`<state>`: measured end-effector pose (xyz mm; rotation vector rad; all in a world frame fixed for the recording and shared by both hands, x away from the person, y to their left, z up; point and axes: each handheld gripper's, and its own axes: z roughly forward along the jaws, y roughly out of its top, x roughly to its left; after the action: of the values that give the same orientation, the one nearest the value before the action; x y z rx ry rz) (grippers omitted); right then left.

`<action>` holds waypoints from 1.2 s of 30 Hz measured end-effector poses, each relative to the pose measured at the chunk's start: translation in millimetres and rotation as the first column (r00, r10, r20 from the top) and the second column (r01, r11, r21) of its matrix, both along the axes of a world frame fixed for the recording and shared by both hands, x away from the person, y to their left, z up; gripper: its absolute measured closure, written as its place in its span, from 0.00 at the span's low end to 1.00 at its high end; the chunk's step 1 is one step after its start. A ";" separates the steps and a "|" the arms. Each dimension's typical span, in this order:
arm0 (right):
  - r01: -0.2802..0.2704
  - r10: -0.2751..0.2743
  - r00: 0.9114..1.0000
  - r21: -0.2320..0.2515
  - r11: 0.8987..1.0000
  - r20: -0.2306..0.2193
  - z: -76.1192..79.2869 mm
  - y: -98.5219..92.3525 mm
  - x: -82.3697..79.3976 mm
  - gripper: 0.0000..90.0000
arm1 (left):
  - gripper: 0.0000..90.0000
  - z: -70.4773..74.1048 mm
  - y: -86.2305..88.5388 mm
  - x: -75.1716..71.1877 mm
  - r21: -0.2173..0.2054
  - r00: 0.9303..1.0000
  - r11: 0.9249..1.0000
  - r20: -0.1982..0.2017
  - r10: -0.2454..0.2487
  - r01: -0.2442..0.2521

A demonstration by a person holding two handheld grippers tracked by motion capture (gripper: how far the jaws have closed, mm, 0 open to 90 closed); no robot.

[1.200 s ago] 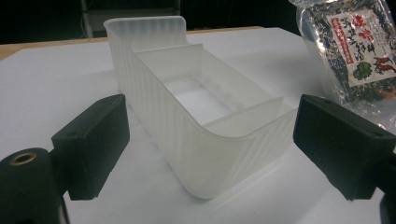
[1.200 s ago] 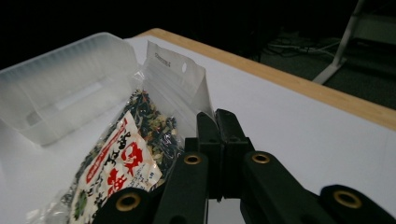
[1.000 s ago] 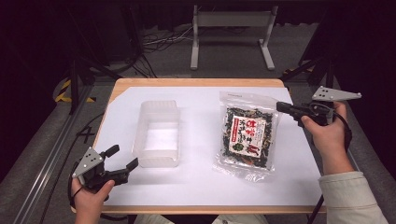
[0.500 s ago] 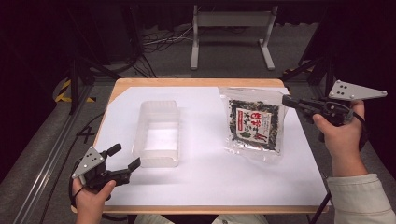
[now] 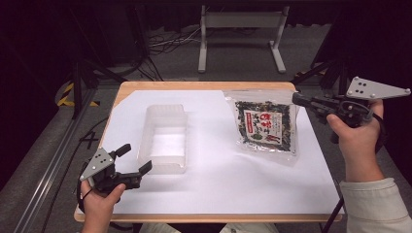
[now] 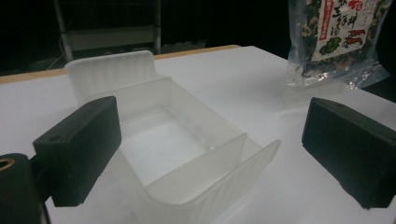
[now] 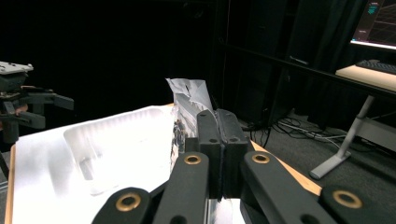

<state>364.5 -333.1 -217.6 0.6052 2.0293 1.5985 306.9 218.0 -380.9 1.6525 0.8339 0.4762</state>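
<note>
A clear plastic container (image 5: 163, 141) (image 6: 163, 140) (image 7: 116, 135) lies on the white sheet, left of centre. My left gripper (image 5: 137, 157) (image 6: 210, 154) hovers at its near left corner, open. Its jaws have just been opening, and they hold nothing; the container's near end lies just ahead of them. A seaweed snack bag (image 5: 265, 126) (image 6: 336, 37) (image 7: 187, 98) hangs tilted at the right. My right gripper (image 5: 296, 98) (image 7: 216, 116) is shut on the bag's upper right edge. The bag's lower end rests on the sheet.
The white sheet (image 5: 218, 184) covers a wooden table (image 5: 194, 85). Behind the table stands a metal stand (image 5: 240, 29) among floor cables. A rail (image 5: 53, 160) runs along the left. A desk with a monitor (image 7: 373, 23) shows in the right gripper view.
The right gripper has risen and drawn to the right with the bag's edge, so the bag has tilted up off the sheet. The left gripper has lifted slightly.
</note>
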 end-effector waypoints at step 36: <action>-0.158 0.156 0.987 0.044 0.986 0.039 16.9 52.0 -12.9 1.00 | 0.08 35.0 -115.3 48.0 -0.024 0.970 0.970 0.028 -0.240 0.240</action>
<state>351.6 -281.2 -200.7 0.4394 2.0625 1.7387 354.9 102.6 -345.8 1.6928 0.6089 0.3141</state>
